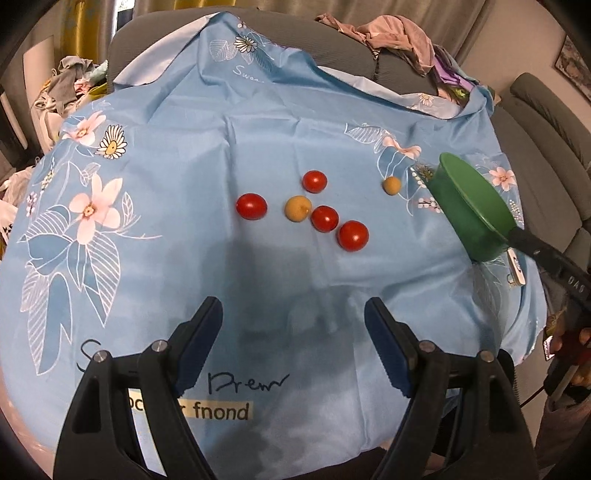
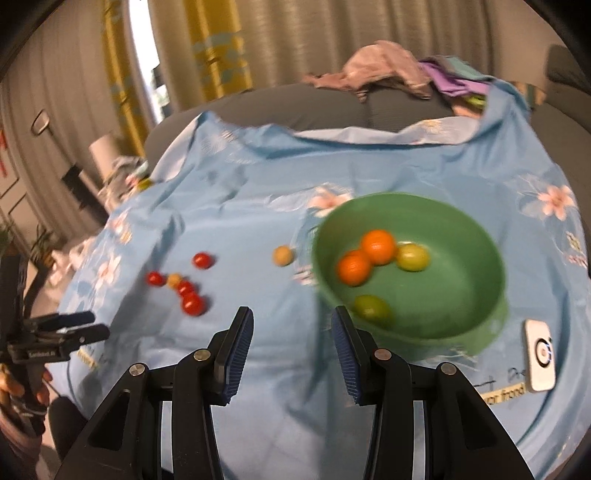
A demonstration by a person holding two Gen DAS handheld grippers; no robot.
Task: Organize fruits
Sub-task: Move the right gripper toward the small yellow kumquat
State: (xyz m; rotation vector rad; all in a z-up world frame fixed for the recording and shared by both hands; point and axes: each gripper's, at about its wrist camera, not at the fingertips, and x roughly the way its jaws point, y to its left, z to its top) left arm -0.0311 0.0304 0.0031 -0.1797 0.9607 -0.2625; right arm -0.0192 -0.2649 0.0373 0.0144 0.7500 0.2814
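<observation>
1. Surface: the bench [image 1: 177, 155] is covered by a blue floral cloth [image 1: 258, 122]. A grey sofa [image 1: 399, 70] stands behind its far edge, with loose clothes [image 1: 391, 33] heaped on it.

2. Left tongs [image 1: 293, 332]: jaws wide apart and holding nothing. They hover above the near edge of the bench, pointing at the loose fruit.

3. Right tongs [image 2: 291, 332]: jaws apart with nothing between them. The right-hand finger [image 2: 345, 336] lies in front of the bowl's near rim. The right wrist view is blurred, so contact cannot be confirmed.

4. Green bowl [image 2: 476, 258]: located toward the right edge of the bench. It holds two orange fruits [image 2: 377, 246] side by side and touching, one yellow-green fruit [image 2: 412, 257] just beside them, and a second green fruit [image 2: 371, 307] against the near wall.

5. Loose fruit, near the middle of the bench:
   - Four red tomatoes [image 1: 251, 206].
   - One tan fruit [image 1: 297, 208], lying among the tomatoes and just beside one of them.
   - A second tan fruit [image 1: 391, 185], lying apart from the group and near the bowl.

6. Other item: a small white device [image 2: 540, 358] lies flat near the right near corner, just beside the bowl.
</observation>
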